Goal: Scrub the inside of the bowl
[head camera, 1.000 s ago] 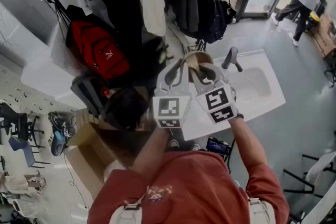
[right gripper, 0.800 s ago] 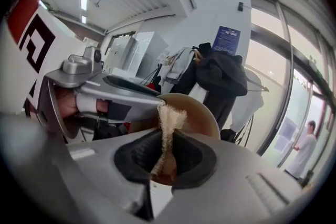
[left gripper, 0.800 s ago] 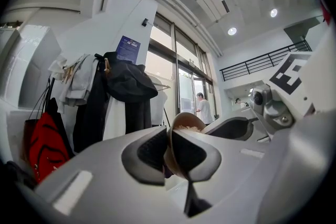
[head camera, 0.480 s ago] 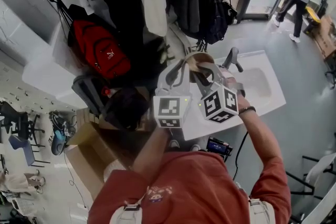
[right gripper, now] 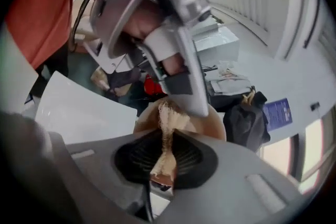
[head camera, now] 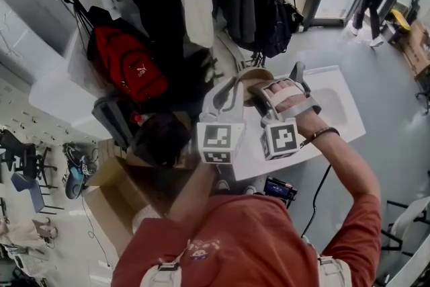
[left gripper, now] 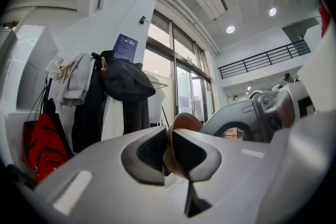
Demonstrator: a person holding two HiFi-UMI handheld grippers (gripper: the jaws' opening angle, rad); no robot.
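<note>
Bowl is up at about 12 o'clock from the two marker cubes in the head view, right at the back edge of the white tabletop. The sink is off at its 4 o'clock and the faucet at its 3 o'clock. Can't tell if the bowl is touching the tabletop or hanging just over it.

Left claw comes at the bowl from 7 o'clock. In the left gripper view the claw is nearly closed, pinching the tan bowl's rim between its dark pads, with the bowl turned edge-on.

Right claw comes in from 5 o'clock, just beside the left one, with the person's hand wrapped round it. In the right gripper view this claw is clamped tight on a strip of beige mesh cloth. The cloth's free end pokes out at 12 o'clock into the bowl, right next to the left claw's grey finger on the rim.

Red backpack hangs at 9 o'clock of the bowl, well apart from it.
</note>
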